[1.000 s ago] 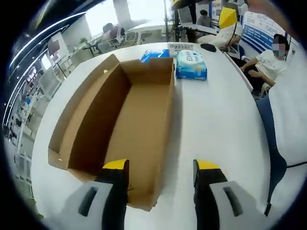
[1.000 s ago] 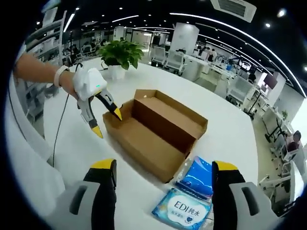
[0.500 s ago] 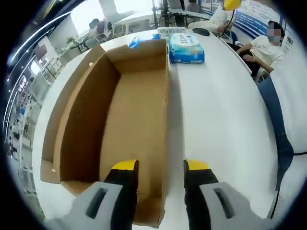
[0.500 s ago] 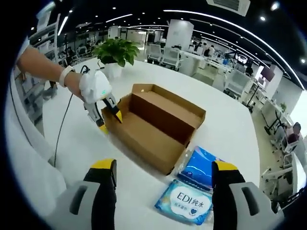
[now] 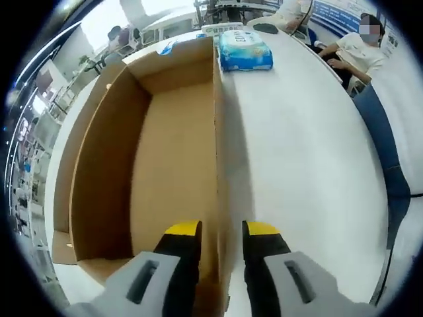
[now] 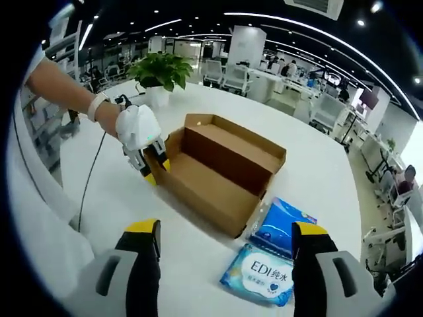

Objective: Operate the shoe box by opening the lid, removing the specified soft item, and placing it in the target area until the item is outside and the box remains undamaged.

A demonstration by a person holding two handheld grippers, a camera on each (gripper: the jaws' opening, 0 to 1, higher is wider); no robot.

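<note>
On the white counter (image 6: pixel 86 198) the open shoe box (image 6: pixel 221 173) runs lengthwise away from the left tool (image 5: pixel 220 232), whose jaws straddle its near wall, almost closed; the right tool (image 6: pixel 225 234) hangs wide open over the soft packs (image 6: pixel 264 277) beside it.

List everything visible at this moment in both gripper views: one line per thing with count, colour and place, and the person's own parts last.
shoe box: 1, brown cardboard, open and with nothing showing inside, on the table near its middle
wipes packs: 2, blue and white, on the table just beyond the box's far end, side by side
table: 1, white, under everything
potted plant: 1, green leaves in a white pot, at the table's far edge
seated person: 1, white top, beyond the table's end in the left gripper view
left gripper: 1, grey with yellow tips, jaws astride the box's side wall at its near end
right gripper: 1, grey with yellow tips, jaws wide apart above the table
person's left forearm: 1, bare with a wristband, reaching to the box
</note>
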